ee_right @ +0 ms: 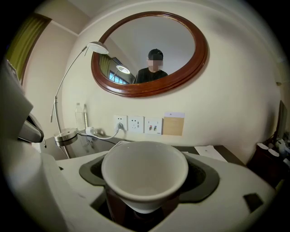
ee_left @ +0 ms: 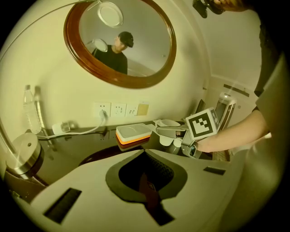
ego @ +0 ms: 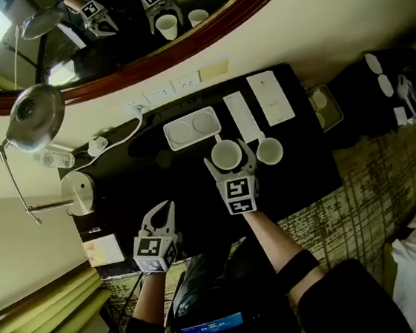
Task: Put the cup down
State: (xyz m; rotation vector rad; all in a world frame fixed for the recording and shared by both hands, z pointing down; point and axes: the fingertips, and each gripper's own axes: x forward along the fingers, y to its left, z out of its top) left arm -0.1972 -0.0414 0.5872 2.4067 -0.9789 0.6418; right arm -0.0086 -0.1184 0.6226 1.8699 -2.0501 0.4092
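Left tongs [ee_left: 144,153] closed, empty — right tongs [ee_left: 162,128] grip cup [ee_left: 170,122].

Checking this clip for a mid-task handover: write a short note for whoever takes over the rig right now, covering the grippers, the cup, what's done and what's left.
Left gripper: shut, empty, over the near part of the desk.
Right gripper: closed on the cup, which is upright, mouth up and empty.
Where: the cup is over the desk, on the person's side of the tray, beside a second cup standing on the desk.
Done: cup in hand.
Left: set it down and open the jaws. Whether it already touches the desk cannot be told.
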